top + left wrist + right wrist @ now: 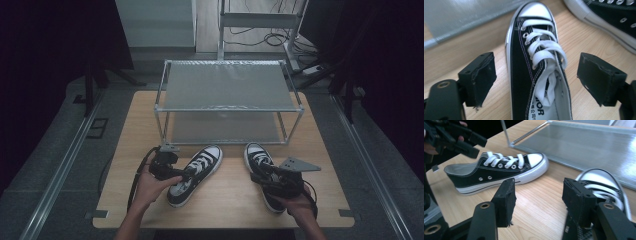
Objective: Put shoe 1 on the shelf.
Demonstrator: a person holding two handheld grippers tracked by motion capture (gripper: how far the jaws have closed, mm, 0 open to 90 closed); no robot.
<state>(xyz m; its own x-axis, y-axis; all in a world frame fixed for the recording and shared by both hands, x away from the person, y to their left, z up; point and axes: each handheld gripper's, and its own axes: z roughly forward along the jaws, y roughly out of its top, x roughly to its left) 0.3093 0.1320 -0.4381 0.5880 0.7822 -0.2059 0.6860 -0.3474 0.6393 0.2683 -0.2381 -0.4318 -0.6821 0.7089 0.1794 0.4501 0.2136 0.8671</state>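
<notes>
Two black canvas sneakers with white laces and toe caps lie on the wooden table [227, 202]. The left shoe [196, 175] points up and to the right. My left gripper [181, 174] is open over its heel end. In the left gripper view the pads stand wide on either side of this shoe [536, 62] without touching it. The right shoe [260, 167] lies toe toward the rack. Above its heel my right gripper [261, 176] is open, and nothing is between its jaws [537, 197]. That shoe's toe [599, 182] shows behind the right jaw.
A two-tier metal rack [227, 85] with mesh shelves stands at the back of the table. The left shoe [499, 170] and the left gripper [461, 141] lie across the right gripper view. Bare wood lies between the shoes. Dark floor and rails surround the table.
</notes>
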